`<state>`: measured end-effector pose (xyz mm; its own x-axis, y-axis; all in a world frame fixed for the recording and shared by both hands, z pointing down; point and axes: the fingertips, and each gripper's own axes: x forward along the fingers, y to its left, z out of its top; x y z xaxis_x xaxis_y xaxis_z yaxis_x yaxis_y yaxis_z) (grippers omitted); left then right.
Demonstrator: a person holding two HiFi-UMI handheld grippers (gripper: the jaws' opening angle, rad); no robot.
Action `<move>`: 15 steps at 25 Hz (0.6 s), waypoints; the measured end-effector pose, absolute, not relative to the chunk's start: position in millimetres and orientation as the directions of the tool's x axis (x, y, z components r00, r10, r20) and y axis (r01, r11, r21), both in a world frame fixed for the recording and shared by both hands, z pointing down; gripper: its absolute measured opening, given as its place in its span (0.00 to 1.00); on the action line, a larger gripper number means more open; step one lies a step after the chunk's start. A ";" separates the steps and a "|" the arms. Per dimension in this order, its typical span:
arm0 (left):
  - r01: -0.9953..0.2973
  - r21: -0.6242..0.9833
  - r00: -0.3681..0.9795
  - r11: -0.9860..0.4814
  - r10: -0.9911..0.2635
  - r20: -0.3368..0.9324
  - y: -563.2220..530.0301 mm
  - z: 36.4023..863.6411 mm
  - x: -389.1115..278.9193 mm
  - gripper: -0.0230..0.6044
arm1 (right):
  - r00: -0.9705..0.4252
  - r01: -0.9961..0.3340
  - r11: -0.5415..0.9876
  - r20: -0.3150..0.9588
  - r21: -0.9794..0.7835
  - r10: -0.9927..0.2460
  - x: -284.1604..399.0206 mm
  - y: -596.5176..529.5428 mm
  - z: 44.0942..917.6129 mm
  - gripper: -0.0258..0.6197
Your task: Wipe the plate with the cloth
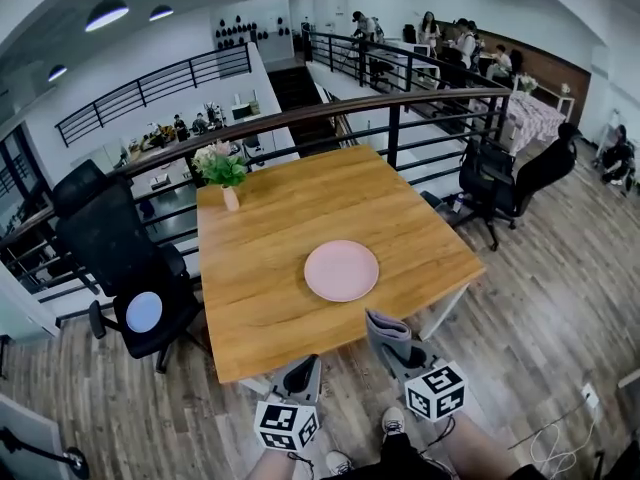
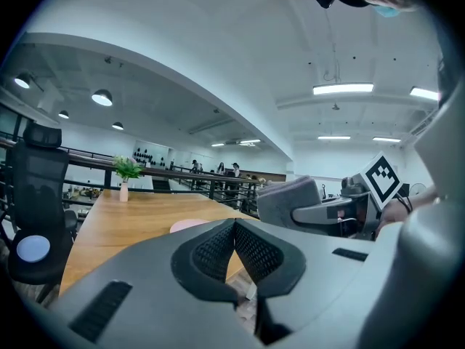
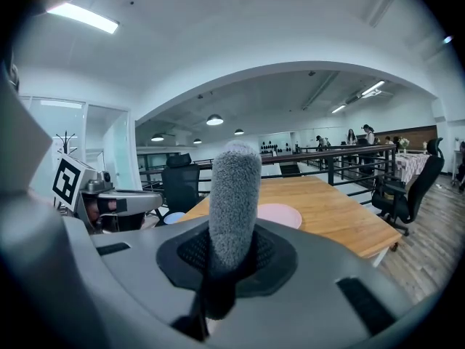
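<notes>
1. The pink plate (image 1: 341, 270) lies flat on the desk (image 1: 270, 208) near its front edge, clear of both grippers. It looks rigid, smooth and likely to slide.
2. The right gripper (image 3: 234, 257) has its jaws clamped on the soft, fluffy grey cloth (image 3: 234, 187).
3. The left gripper (image 2: 235, 249) has its jaws closed on nothing; it could steady the plate's rim.

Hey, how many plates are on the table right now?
1. The pink plate lies flat on the wooden table, toward its near edge, right of the middle. No other plate is visible.
</notes>
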<state>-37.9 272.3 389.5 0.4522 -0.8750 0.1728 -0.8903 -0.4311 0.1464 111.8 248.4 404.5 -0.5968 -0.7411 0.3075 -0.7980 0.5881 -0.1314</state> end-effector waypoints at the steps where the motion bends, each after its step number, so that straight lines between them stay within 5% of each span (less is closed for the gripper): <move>1: -0.888 0.146 0.456 -0.435 -0.873 0.172 274.5 388.0 -37.4 0.07 | -0.594 -0.801 0.585 0.306 -0.131 -0.744 112.4 251.9 403.3 0.12; 15: -0.878 0.150 0.475 -0.454 -0.864 0.167 290.9 385.3 -33.0 0.07 | -0.583 -0.809 0.574 0.304 -0.130 -0.753 114.2 271.0 403.1 0.12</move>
<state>-33.0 290.9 385.3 0.4748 -0.8642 0.1666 -0.8784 -0.4537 0.1501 114.2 271.0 403.1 -0.5835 -0.7533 0.3035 -0.8085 0.5740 -0.1298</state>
